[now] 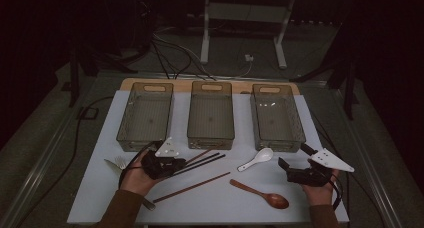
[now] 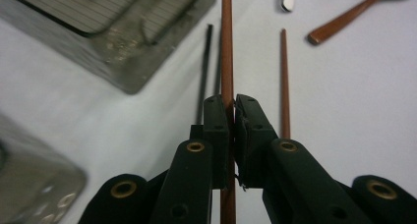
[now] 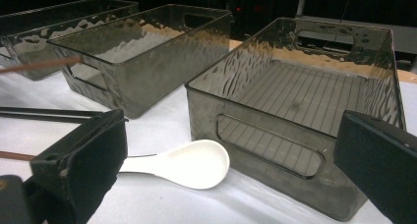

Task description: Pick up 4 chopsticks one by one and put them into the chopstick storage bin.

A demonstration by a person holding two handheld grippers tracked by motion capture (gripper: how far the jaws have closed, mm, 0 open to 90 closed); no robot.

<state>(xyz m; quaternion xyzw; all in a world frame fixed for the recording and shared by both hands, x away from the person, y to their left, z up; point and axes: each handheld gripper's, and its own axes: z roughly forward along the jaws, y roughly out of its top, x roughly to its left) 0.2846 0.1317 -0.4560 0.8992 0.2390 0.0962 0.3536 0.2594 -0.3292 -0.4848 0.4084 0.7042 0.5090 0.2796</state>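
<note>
My left gripper (image 2: 231, 103) is shut on a brown chopstick (image 2: 226, 47), which runs straight out past the jaws, lifted a little off the white mat. A second brown chopstick (image 2: 284, 81) lies on the mat beside it, and a black pair (image 1: 202, 162) lies just in front of the middle bin. In the high view the left gripper (image 1: 176, 163) hovers below the left bin (image 1: 146, 113). My right gripper (image 1: 293, 155) stands open and empty near the right bin (image 3: 295, 101). A white spoon (image 3: 189, 164) lies between its spread fingers (image 3: 86, 157), apart from both.
Three clear grey bins stand in a row at the back; the middle bin (image 1: 210, 113) holds nothing I can see. A wooden spoon (image 1: 261, 193) lies front centre. A fork and knife (image 1: 116, 163) lie by the left hand. The mat's front edge (image 1: 210, 219) is close.
</note>
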